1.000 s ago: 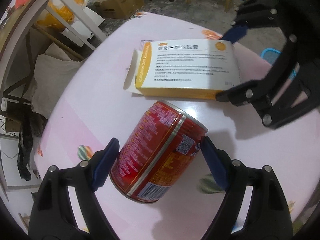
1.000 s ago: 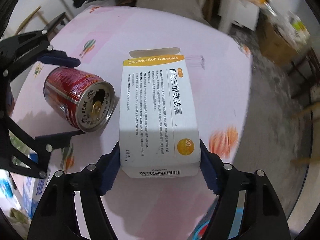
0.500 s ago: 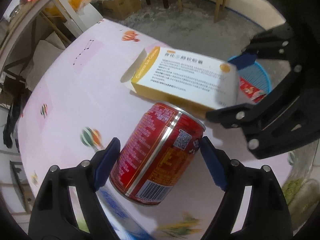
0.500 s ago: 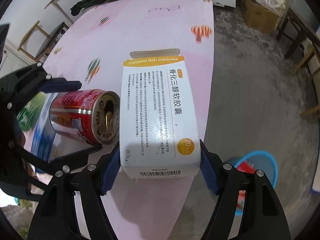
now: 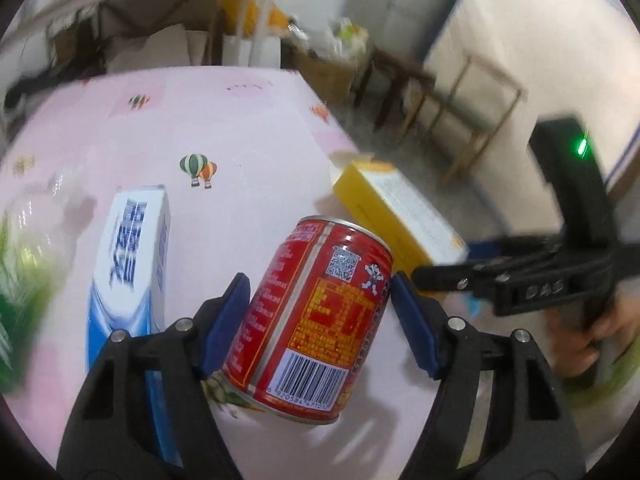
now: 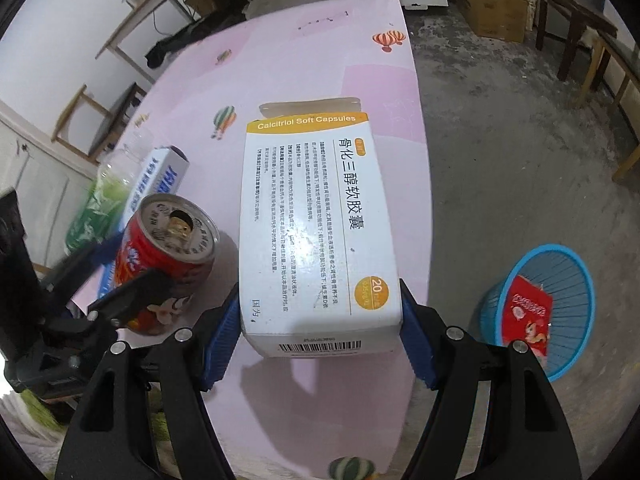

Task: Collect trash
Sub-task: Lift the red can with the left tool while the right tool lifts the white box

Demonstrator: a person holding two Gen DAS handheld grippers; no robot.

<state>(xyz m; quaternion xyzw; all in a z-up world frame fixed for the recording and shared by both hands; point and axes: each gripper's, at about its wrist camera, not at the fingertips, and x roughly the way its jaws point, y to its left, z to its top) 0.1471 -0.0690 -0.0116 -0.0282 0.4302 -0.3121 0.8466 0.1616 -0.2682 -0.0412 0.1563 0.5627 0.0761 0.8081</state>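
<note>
Beside the table (image 6: 404, 92), blue basket (image 6: 576, 276) holds a red packet (image 6: 528, 312) — left gripper (image 5: 316, 320) clamps red can (image 5: 316, 320), right gripper (image 6: 320, 320) clamps capsule box (image 6: 316, 220).

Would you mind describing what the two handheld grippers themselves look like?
Both the left gripper and the right gripper have black plastic arms with silver screws and blue ribbed finger pads. The right one's body shows a green light and embossed lettering; a bare hand grips its handle.
</note>
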